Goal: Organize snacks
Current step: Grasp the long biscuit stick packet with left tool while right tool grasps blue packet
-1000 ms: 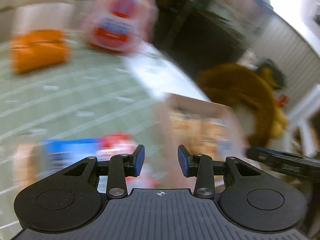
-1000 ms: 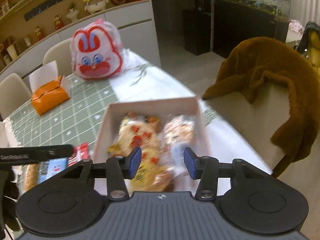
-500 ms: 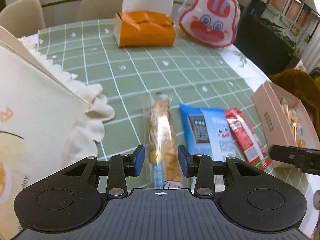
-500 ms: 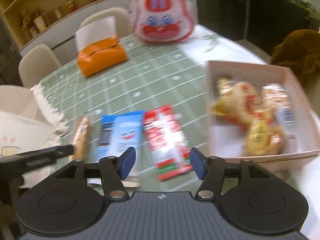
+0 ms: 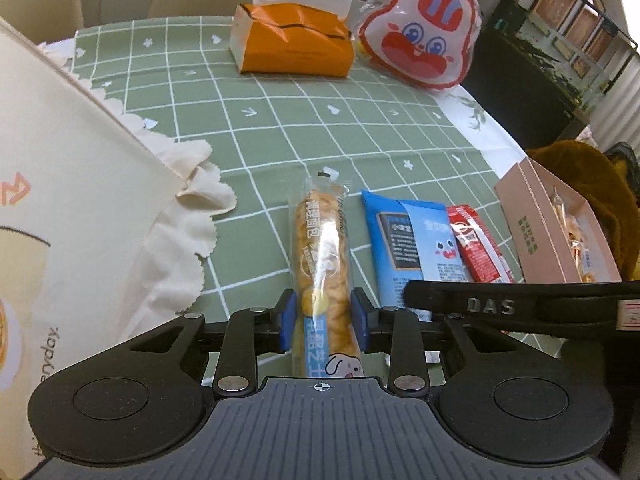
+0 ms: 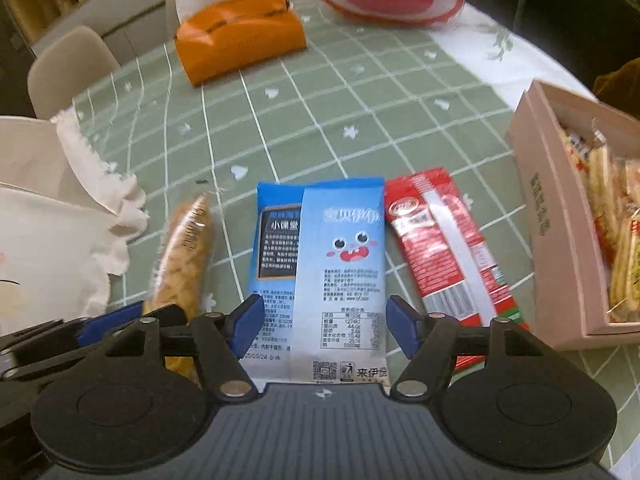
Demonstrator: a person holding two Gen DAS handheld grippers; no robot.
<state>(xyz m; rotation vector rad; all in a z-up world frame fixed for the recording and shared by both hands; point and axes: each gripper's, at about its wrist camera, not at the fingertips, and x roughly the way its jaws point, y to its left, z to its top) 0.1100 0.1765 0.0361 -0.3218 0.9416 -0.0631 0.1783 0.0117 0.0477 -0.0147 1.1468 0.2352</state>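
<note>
Three snack packs lie side by side on the green checked tablecloth [image 5: 280,120]: a long clear pack of golden twists [image 5: 322,248] [image 6: 184,252], a blue pack [image 5: 412,240] [image 6: 320,248] and a red pack [image 5: 478,248] [image 6: 448,248]. My left gripper [image 5: 324,320] is low over the near end of the twist pack. Its jaws are closing, and both blue pads touch the wrapper's sides. My right gripper [image 6: 326,324] hangs over the blue pack with its jaws opening. The pack lies between the pads, unpressed. A pink box [image 5: 536,232] [image 6: 548,216] on the right holds several wrapped snacks.
A white paper bag [image 5: 60,184] and a cream scalloped cloth [image 5: 176,216] fill the left side. An orange tissue box [image 5: 292,40] and a rabbit-faced bag [image 5: 420,36] stand at the far edge. A brown fuzzy garment [image 5: 592,176] lies beyond the box.
Both grippers swung from the pink box over to the row of packs and came down. The left jaws narrowed onto the twist pack. The right jaws widened over the blue pack.
</note>
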